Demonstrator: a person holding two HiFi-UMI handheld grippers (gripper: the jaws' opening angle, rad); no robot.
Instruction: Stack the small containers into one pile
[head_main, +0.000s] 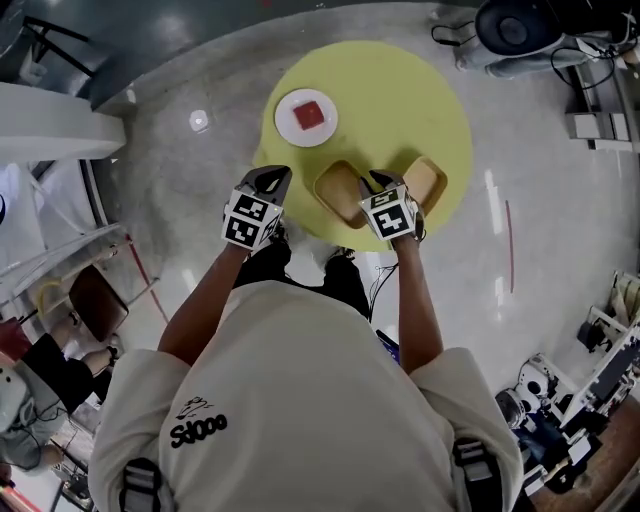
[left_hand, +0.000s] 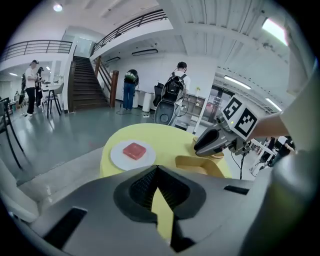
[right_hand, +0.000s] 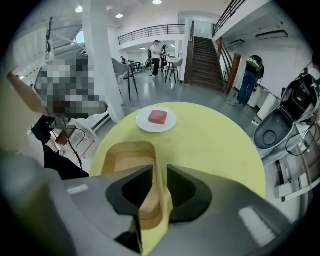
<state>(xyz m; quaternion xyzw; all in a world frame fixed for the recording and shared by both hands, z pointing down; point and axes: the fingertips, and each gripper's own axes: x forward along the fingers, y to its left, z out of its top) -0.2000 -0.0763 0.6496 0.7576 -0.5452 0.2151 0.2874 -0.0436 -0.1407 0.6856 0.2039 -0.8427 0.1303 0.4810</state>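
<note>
Two tan small containers lie on the round yellow table (head_main: 400, 100): one near the front edge (head_main: 338, 190), the other to its right (head_main: 428, 180). My right gripper (head_main: 383, 182) sits over the near container's right wall. In the right gripper view that container (right_hand: 127, 160) has its wall running between the jaws of the gripper (right_hand: 159, 172), which is shut on it. My left gripper (head_main: 272, 180) hovers at the table's front left edge, left of the container (left_hand: 197, 165). Its jaws (left_hand: 157, 172) meet at the tips with nothing held.
A white plate (head_main: 306, 117) with a red block (head_main: 310, 114) stands at the table's back left. Chairs and a seated person (head_main: 40, 370) are at the left. Machines and cables (head_main: 560, 400) crowd the floor at the right and back.
</note>
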